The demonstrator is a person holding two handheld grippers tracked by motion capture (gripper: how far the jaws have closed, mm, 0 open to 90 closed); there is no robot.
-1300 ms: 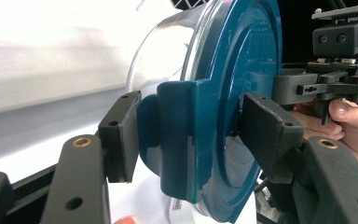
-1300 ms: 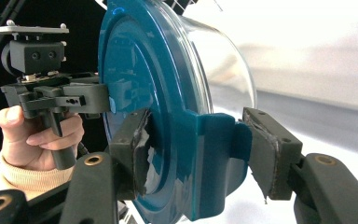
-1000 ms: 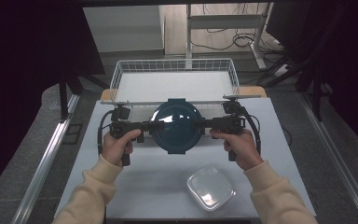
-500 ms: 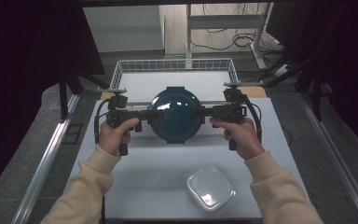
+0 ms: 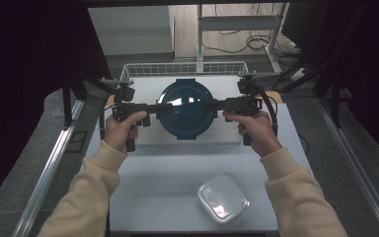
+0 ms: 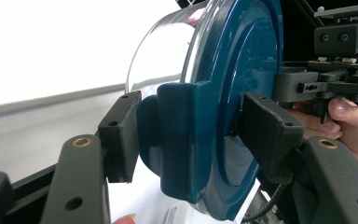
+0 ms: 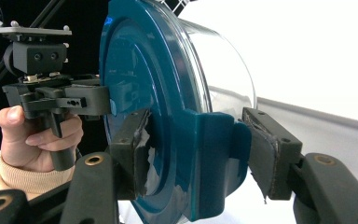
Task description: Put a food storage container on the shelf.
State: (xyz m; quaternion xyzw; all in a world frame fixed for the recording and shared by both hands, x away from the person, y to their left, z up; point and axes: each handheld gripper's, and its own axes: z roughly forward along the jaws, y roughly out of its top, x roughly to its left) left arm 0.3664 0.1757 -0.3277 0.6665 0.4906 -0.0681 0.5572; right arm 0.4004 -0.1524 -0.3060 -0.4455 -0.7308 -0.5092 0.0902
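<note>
I hold the teal-lidded glass bowl [image 5: 186, 107] above the counter's far edge, left claw [image 6: 190, 140] and right claw [image 7: 193, 154] each clamped on a lid tab. It seems heavy, rigid and breakable; the smooth tabs could slip.

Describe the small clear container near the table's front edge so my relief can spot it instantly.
On the white table, look toward the near edge, right of centre, by the person's right sleeve. The small clear container lies alone there: squarish, rounded corners, see-through, unlike the round blue-lidded container held up between both grippers.
</note>
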